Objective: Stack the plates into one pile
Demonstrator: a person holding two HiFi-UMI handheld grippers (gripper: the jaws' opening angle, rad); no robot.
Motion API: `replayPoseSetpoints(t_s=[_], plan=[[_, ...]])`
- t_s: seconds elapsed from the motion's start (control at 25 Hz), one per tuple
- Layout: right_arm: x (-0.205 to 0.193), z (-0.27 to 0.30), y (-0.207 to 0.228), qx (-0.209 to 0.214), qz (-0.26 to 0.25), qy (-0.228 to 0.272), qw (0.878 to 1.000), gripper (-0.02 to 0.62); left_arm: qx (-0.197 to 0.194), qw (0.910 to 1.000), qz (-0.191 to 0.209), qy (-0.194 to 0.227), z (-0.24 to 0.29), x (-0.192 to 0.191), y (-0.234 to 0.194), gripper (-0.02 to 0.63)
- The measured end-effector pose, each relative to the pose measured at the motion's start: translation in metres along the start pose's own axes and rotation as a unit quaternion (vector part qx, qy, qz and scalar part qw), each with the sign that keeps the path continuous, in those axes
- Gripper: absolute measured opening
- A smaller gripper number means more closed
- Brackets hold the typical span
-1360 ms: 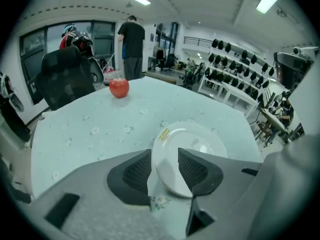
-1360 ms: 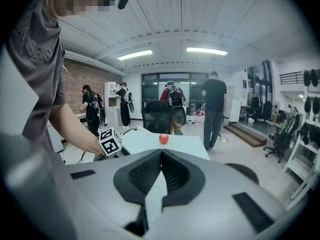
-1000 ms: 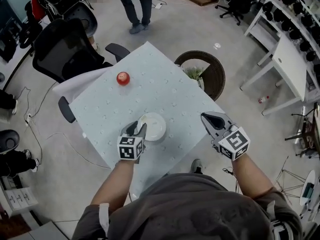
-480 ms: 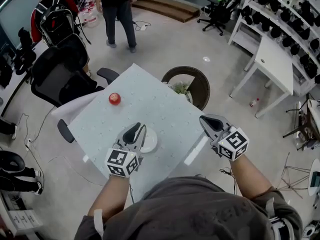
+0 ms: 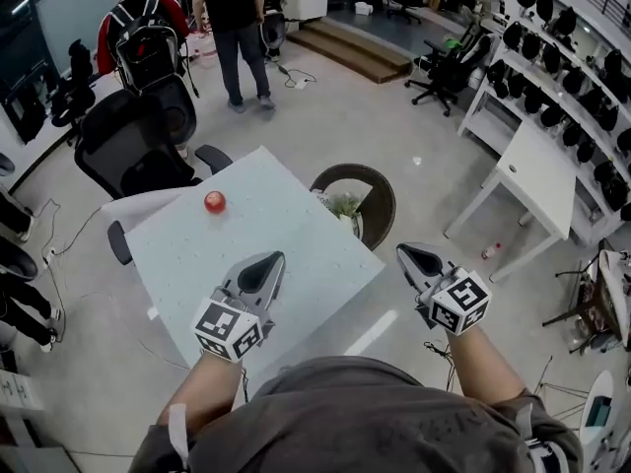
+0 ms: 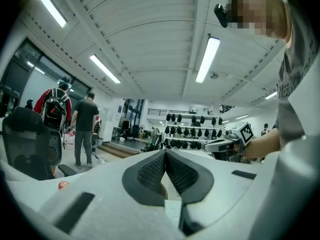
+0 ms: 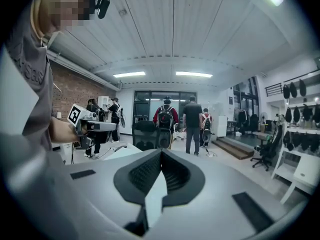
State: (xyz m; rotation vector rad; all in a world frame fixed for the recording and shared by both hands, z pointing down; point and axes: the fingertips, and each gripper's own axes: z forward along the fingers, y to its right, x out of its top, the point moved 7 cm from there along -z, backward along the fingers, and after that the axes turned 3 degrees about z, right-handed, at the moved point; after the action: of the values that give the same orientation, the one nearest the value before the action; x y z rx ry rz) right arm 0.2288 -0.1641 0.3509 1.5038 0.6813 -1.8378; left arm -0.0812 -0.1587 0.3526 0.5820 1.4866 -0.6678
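Observation:
The white table [image 5: 296, 220] lies below both grippers. No plate shows in any view; my left gripper [image 5: 271, 260] hangs over the spot where the white plate pile lay. That gripper is raised well above the table and points level, and its jaws have just been closing; in the left gripper view [image 6: 165, 152] the pads meet with nothing between them. My right gripper [image 5: 402, 252] hovers off the table's right edge, over the floor. Its pads [image 7: 160, 153] are also together and empty. Each gripper appears in the other's view: the right gripper [image 6: 222, 145] and the left gripper [image 7: 97, 126].
A red ball [image 5: 214, 202] rests near the table's far left corner. A round wicker basket [image 5: 380, 200] with a plant stands behind the table. A black office chair [image 5: 138, 141] sits at the left, a person [image 5: 232, 28] stands beyond, and a white desk [image 5: 537, 180] is at the right.
Both grippers have risen away from the table. The left gripper's jaws went from open beside the plate pile to shut, and it now covers the pile. The head view has tilted up.

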Motion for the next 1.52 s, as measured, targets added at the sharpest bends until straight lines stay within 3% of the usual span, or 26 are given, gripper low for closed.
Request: replayPoseSetpoints(t_s=[0.32, 1.52], plan=[[-0.004, -0.029, 0.024, 0.020, 0.006, 0.003, 1.000, -0.008, 0.009, 0.9999, 0.004, 0.002, 0.011, 0.001, 0.046, 0.006], [-0.001, -0.026, 0.019, 0.020, -0.014, -0.001, 1.000, -0.009, 0.005, 0.9999, 0.011, -0.006, 0.010, 0.009, 0.042, 0.006]])
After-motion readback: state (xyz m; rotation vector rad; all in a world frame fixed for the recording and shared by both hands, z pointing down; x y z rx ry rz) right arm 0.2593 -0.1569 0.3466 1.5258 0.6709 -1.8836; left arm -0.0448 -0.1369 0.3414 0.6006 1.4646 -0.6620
